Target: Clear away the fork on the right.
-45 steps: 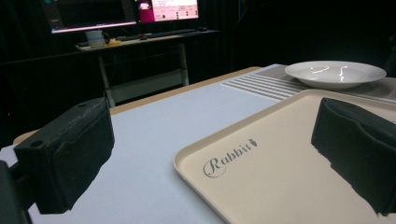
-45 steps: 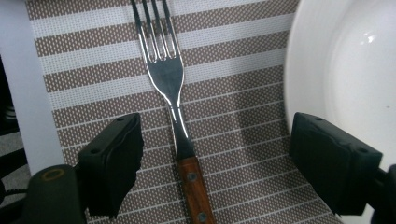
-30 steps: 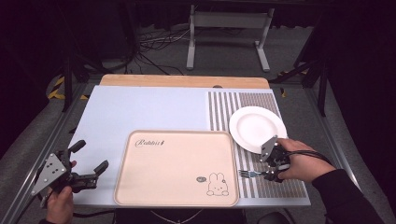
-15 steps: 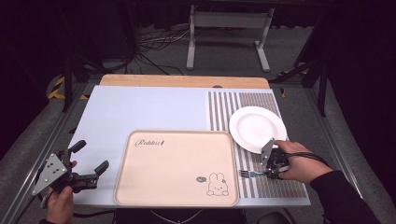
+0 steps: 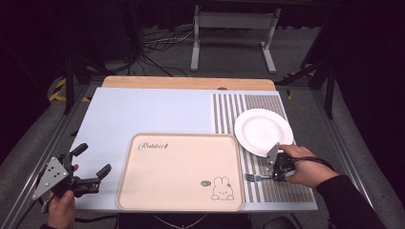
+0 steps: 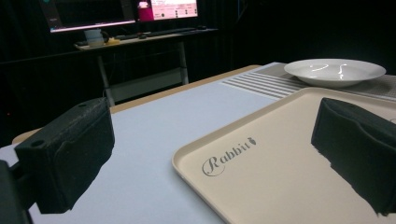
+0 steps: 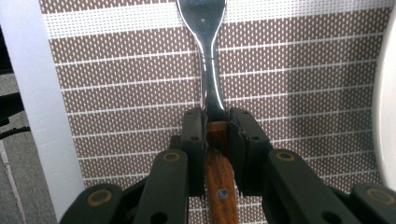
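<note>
Right gripper has just been closing and now clamps the fork at its wooden handle, flat on the striped mat beside the plate. Left gripper hangs open. Such a narrow pinch could let the fork swivel when lifted. Tray and plate are empty.
</note>
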`<state>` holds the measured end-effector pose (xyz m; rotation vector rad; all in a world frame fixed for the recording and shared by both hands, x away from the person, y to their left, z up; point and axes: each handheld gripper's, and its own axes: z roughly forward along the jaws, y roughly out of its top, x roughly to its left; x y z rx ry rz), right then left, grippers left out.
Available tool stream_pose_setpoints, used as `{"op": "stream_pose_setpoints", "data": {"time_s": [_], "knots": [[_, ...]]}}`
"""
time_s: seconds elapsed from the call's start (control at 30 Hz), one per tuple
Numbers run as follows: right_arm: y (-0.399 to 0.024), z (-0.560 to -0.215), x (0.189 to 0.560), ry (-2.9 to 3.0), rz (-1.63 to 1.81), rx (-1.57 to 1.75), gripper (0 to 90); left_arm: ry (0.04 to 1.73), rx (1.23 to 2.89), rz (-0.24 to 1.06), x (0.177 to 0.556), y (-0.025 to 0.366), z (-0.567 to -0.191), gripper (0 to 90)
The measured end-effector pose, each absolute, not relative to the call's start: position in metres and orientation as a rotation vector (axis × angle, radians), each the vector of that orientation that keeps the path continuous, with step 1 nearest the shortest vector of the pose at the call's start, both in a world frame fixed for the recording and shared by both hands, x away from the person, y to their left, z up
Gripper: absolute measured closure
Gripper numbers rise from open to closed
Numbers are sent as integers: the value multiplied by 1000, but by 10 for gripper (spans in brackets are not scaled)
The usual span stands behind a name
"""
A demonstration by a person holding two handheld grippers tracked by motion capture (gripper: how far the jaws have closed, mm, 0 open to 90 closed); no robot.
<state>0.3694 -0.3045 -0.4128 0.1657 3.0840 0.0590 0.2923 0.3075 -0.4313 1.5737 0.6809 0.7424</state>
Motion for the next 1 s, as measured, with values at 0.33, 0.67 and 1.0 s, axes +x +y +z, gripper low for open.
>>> {"op": "stream_pose_setpoints", "data": {"time_s": [0.33, 0.67, 1.0], "knots": [[-305, -413, 368, 3087, 68, 152, 776, 685, 1572, 740, 292, 308, -431, 2], [-308, -400, 369, 3060, 147, 183, 781, 688, 1572, 739, 292, 308, -431, 2], [-301, -370, 368, 2994, 195, 159, 781, 694, 1569, 738, 292, 308, -431, 2]]}}
